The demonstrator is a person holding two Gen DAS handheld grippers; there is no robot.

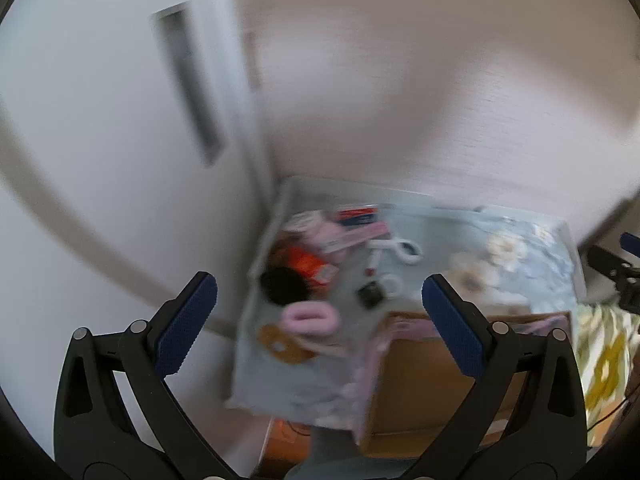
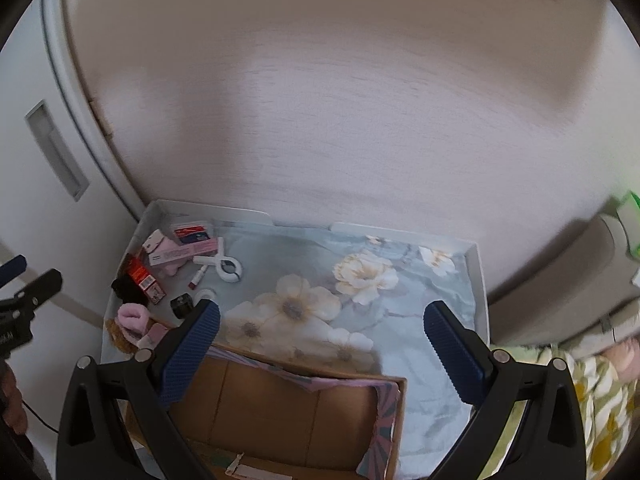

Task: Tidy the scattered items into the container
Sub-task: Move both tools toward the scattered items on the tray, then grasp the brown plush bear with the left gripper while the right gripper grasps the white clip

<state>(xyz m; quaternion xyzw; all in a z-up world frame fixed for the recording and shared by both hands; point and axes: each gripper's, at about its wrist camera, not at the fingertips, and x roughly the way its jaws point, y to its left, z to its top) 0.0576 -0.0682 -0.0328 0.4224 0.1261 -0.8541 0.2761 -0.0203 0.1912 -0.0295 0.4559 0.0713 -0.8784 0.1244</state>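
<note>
While you hold both grippers' fingers apart, left gripper (image 1: pixel 320 300) and right gripper (image 2: pixel 322 322), the brown cardboard box (image 2: pixel 280 412) looks nearly empty, possibly patterned inside.

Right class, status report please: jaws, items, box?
Left gripper and right gripper: jaws open, empty. Scattered items clustered at tray's far-left corner. Cardboard box near edge, nothing in it yet. Nothing blocking.

Both looking steeply down from well above at the floral-clothed table (image 2: pixel 360 280), sharing the cardboard box (image 2: pixel 280 412) at 6 o'clock, left view blurred.
</note>
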